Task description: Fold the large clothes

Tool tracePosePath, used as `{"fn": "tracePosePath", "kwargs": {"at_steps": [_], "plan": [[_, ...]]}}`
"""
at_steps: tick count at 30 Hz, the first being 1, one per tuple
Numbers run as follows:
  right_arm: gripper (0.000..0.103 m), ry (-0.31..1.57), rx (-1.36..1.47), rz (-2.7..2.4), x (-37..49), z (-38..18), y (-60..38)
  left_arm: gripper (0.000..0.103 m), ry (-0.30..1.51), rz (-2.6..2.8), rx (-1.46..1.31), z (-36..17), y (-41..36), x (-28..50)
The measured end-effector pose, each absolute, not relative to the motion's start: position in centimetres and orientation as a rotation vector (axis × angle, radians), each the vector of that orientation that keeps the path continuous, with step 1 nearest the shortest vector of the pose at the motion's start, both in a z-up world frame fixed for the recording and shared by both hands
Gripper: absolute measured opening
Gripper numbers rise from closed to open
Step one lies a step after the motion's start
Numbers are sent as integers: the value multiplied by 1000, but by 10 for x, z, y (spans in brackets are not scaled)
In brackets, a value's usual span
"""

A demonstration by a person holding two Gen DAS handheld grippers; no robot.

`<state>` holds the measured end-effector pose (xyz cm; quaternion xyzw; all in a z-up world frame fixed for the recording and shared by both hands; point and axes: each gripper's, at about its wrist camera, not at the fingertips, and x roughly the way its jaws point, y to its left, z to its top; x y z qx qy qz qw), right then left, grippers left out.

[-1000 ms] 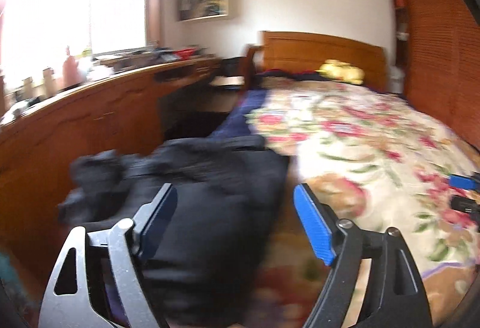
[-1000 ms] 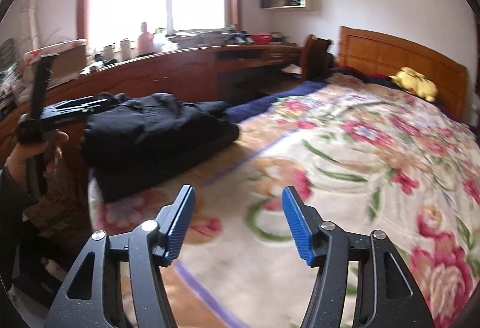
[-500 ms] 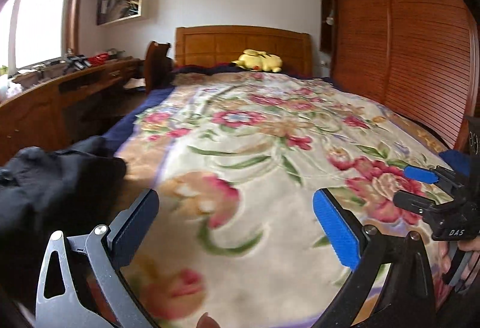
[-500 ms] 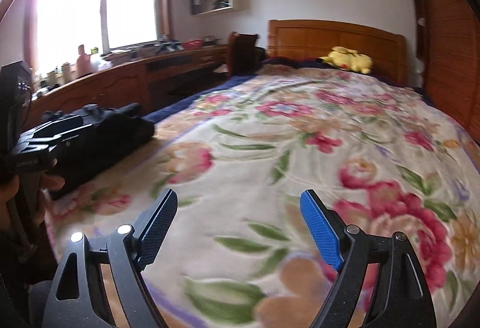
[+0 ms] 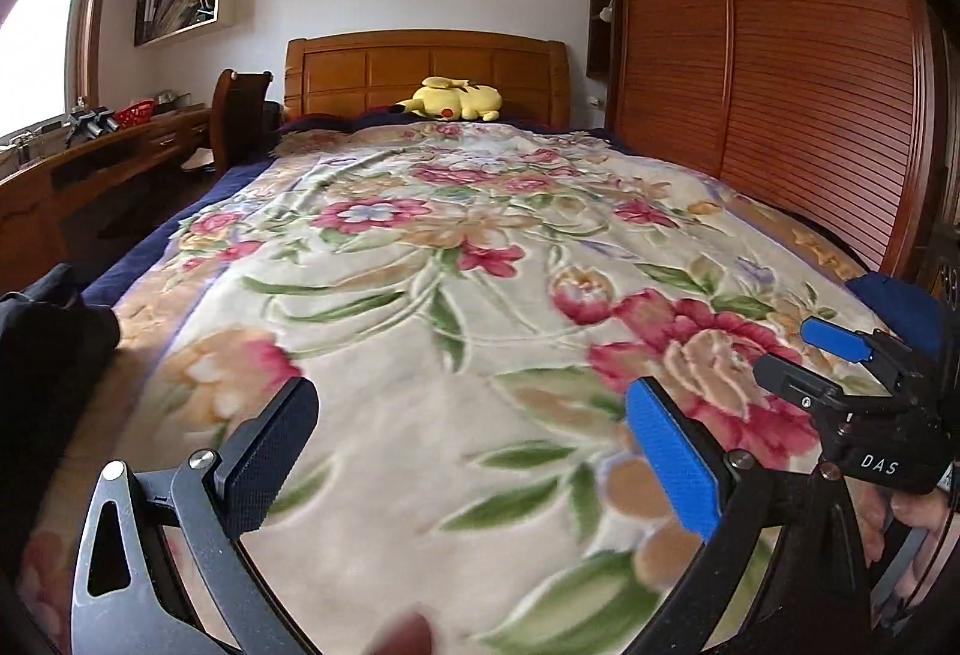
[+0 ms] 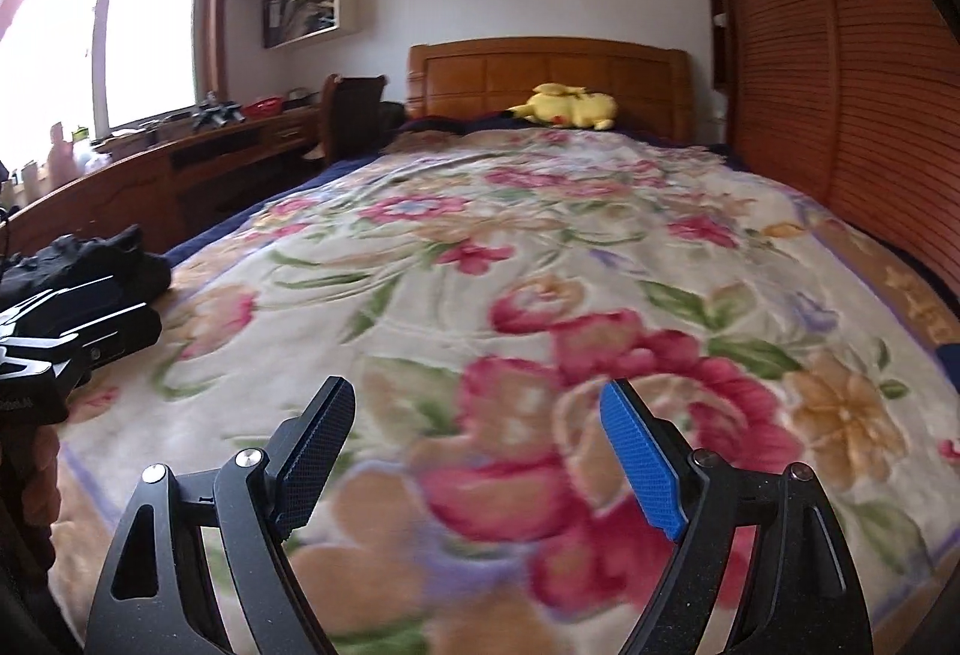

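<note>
A pile of black clothes (image 5: 48, 343) lies at the bed's left near corner. It sits at the left edge of both views (image 6: 90, 259) and is partly cut off. My left gripper (image 5: 471, 415) hovers open over the floral blanket (image 5: 456, 247), to the right of the pile, with nothing between its blue pads. My right gripper (image 6: 477, 403) is open too, empty, above the red flowers of the blanket (image 6: 540, 247). Each gripper shows in the other's view: the right one (image 5: 840, 355) at the right, the left one (image 6: 72, 319) at the left, in front of the black pile.
A yellow plush toy (image 5: 450, 100) lies by the wooden headboard (image 5: 420, 61). A long wooden desk (image 6: 150, 169) and a chair (image 6: 354, 115) run along the bed's left side. Slatted wardrobe doors (image 5: 780, 85) stand close on the right. A dark blue cloth (image 5: 894, 301) shows at the bed's right edge.
Both views have swung from the black pile toward the middle of the bed, so the pile has slid to the left edge. Both grippers' jaws have widened.
</note>
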<state>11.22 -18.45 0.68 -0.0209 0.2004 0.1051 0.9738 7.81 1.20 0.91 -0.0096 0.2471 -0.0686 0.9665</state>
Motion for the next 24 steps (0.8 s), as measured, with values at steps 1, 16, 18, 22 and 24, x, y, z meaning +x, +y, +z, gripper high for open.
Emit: {"fn": "tracePosePath", "kwargs": {"at_steps": [1,16,18,22,24], "plan": [[85,402,-37,204,113,5,-187,103,495,-149,-27,9,6,79],[85,286,-11,165,83,5,-201,103,421,-127,28,15,-22,57],[85,269,-24,146,76,6,-200,103,413,-128,23,17,-20,53],[85,236,-29,124,67,6,-198,103,400,-128,-5,21,-10,48],[85,224,-36,118,64,5,-197,103,392,-120,-6,23,-6,46]]}}
